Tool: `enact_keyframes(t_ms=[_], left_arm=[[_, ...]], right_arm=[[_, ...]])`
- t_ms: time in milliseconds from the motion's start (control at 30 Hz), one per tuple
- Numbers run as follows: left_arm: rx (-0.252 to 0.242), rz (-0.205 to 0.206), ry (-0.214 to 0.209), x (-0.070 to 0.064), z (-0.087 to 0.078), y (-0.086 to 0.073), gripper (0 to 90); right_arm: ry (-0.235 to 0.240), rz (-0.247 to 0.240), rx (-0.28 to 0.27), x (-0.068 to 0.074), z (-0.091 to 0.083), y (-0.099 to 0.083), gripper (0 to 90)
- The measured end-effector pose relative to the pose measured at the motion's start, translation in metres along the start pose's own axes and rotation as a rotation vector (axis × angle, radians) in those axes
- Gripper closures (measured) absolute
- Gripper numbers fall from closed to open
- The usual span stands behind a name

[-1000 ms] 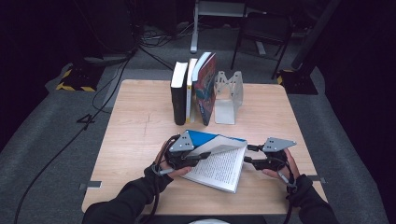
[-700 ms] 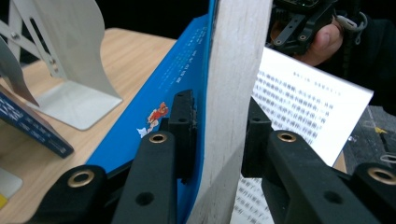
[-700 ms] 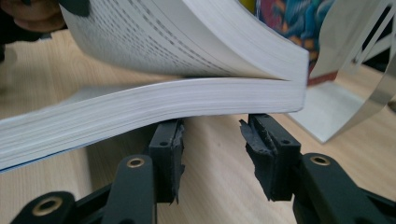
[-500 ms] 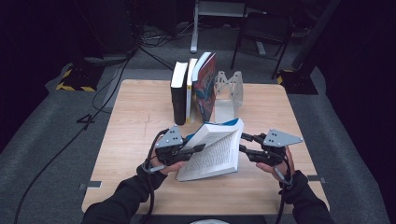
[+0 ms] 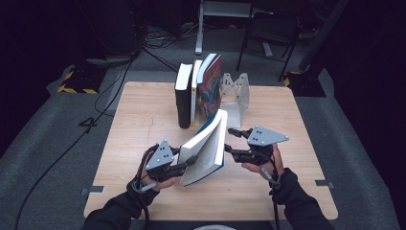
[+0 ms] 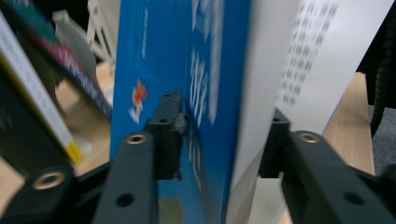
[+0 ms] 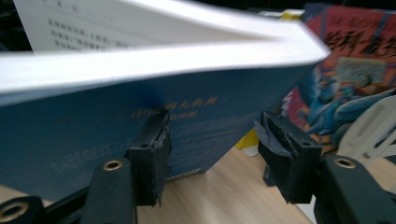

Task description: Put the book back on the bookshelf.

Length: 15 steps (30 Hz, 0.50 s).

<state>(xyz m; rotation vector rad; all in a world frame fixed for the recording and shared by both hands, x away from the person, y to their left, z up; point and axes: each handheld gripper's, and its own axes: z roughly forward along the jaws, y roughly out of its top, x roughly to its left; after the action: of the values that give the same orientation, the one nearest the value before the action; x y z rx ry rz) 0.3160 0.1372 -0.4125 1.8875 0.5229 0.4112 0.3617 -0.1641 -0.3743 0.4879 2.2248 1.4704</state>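
- High view: the left tongs (image 5: pixel 187 162) pinch the near end of a blue-covered book (image 5: pixel 207 147), which stands tilted on its lower edge on the table (image 5: pixel 139 120), the pages facing the person.
- The right tongs (image 5: pixel 231 141) sit just beside the book's blue cover, on the side away from the left tongs; from here I cannot tell whether they touch it.
- Beyond both tongs, a row of upright books (image 5: pixel 197 91) stands against a pale metal bookend (image 5: pixel 235 95), which is past the right tongs.
- Left gripper view: the left tongs (image 6: pixel 219 140) are pressed onto the book (image 6: pixel 187 93), one jaw on the blue cover, the other on the printed page side. The row of books (image 6: pixel 32 102) lies off to the left of the jaws, with the bookend (image 6: pixel 100 28) above it, blurred.
- Right gripper view: the right tongs (image 7: pixel 212 137) are spread. The left jaw lies against the book's (image 7: pixel 116 126) blue cover; the right jaw stands clear of it over bare table (image 7: pixel 224 196).
- Past the right jaw is a book with a red illustrated cover (image 7: pixel 345 74), and the pale bookend (image 7: pixel 373 128) is just beyond that jaw.
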Motion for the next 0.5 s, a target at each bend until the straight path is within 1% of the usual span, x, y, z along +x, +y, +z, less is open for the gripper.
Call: enact_keyframes(t_ms=[67,100,133,167,200,233,267,300,333,367,400,467,500], left_arm=[[0.029,-0.005,0.007,-0.002,0.000,-0.007,52.3],[0.037,-0.030,-0.010,0.000,-0.001,-0.010,51.4],[0.037,-0.092,-0.062,0.005,0.000,-0.015,51.2],[0.039,-0.137,-0.103,0.010,0.003,-0.019,49.7],[0.038,-0.168,-0.135,0.013,0.005,-0.022,47.6],[0.039,-0.166,-0.148,0.015,0.008,-0.023,47.4],[0.047,-0.134,-0.157,0.016,0.009,-0.021,49.0],[0.052,-0.107,-0.162,0.016,0.009,-0.018,52.7],[0.052,-0.107,-0.162,0.016,0.009,-0.018,58.9],[0.049,-0.086,-0.180,0.018,0.012,-0.016,64.1],[0.049,-0.086,-0.180,0.018,0.012,-0.016,66.5],[0.050,-0.083,-0.206,0.018,0.017,-0.015,66.5],[0.056,-0.074,-0.209,0.018,0.020,-0.013,66.6]], right_arm=[[0.023,-0.008,0.007,0.006,0.006,-0.003,40.3],[0.025,-0.009,0.005,0.008,0.008,-0.004,39.3],[0.025,-0.005,-0.007,0.009,0.009,-0.005,39.2],[0.037,0.010,-0.021,0.008,0.009,-0.006,39.0],[0.046,0.021,-0.035,0.008,0.009,-0.007,38.7],[0.054,0.026,-0.056,0.007,0.009,-0.007,38.7],[0.056,0.027,-0.070,0.008,0.008,-0.006,38.8],[0.045,0.017,-0.073,0.009,0.007,-0.006,39.0],[0.045,0.017,-0.073,0.009,0.007,-0.006,39.0],[0.056,0.023,-0.076,0.007,0.006,-0.008,38.8],[0.056,0.023,-0.076,0.007,0.006,-0.008,38.8],[0.065,0.033,-0.079,0.004,0.004,-0.010,38.6],[0.084,0.039,-0.084,0.002,0.003,-0.010,38.6]])
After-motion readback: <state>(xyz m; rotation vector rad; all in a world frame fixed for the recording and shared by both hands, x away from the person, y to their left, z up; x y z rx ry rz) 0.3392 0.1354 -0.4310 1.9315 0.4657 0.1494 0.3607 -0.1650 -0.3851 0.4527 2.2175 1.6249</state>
